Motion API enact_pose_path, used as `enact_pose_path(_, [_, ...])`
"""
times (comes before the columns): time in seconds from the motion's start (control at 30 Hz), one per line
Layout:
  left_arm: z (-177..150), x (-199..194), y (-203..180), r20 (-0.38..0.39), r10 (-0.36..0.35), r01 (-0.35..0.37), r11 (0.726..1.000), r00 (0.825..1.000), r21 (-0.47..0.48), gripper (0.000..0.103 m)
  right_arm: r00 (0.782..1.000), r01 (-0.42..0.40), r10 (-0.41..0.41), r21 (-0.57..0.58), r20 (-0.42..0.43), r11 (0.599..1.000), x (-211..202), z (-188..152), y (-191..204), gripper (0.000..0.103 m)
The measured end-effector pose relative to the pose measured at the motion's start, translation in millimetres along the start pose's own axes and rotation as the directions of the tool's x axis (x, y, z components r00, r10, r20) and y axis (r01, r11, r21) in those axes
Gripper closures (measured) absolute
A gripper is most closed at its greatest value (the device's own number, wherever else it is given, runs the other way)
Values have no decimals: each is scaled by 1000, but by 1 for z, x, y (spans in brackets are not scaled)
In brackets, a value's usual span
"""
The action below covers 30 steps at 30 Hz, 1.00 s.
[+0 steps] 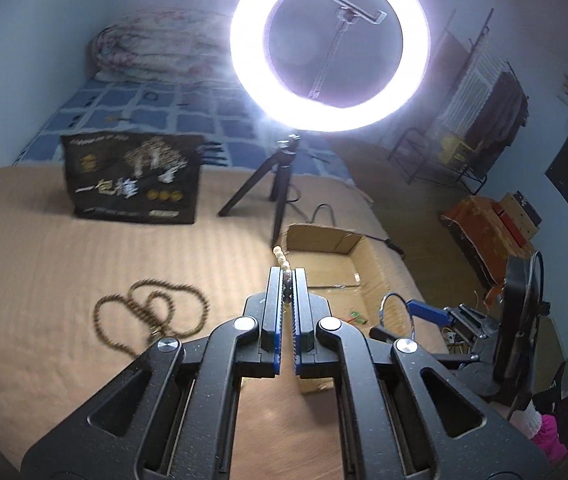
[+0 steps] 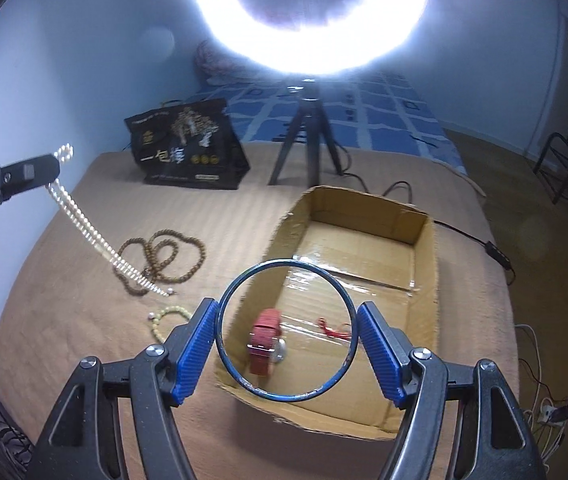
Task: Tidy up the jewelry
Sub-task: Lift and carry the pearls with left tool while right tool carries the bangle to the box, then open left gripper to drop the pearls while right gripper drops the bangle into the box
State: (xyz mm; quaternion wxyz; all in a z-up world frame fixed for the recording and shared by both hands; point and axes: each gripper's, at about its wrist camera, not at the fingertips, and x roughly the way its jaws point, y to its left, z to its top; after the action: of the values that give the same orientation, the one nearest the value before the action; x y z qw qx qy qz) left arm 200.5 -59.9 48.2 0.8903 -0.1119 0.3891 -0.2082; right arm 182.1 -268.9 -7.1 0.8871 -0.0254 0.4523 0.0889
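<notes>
Black bag [image 2: 187, 146] at the back of the bed [image 2: 63, 340]: large white characters, of which "一包" is legible; the smaller print is unreadable. Left hand-held gripper [image 1: 288, 280]: fingers pressed together, pinching a pearl necklace [image 2: 83, 232], which hangs slanting down to the bed surface beside brown prayer beads [image 2: 163, 256]. Right hand-held gripper [image 2: 286, 332]: fingers spread wide, with a blue bangle [image 2: 219, 320] clamped between the ribbed blue pads, above the near end of an open cardboard box [image 2: 428, 280]. The box contains a red-strapped watch [image 2: 265, 340] and a red cord [image 2: 334, 330]. A yellow-green bead bracelet [image 2: 165, 318] lies just left of the box.
</notes>
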Motion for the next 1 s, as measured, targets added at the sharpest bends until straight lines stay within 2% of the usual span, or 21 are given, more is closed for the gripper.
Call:
enact_pose_path(0.5, [28,57,-69,-22,-87,89,994,996,66,101,999,32,-30,63,-36,998,7,-7,-46,30])
enact_pose_path(0.77, [26,98,-81,-60,-81,85,994,995,71,101,998,32,-26,99,-65,995,22,-12,-61,30])
enact_pose_path(1.0, [14,130,-80,-111,-46,55,996,993,73,101,994,39,-28,103,-110,994,41,-19,-63,30])
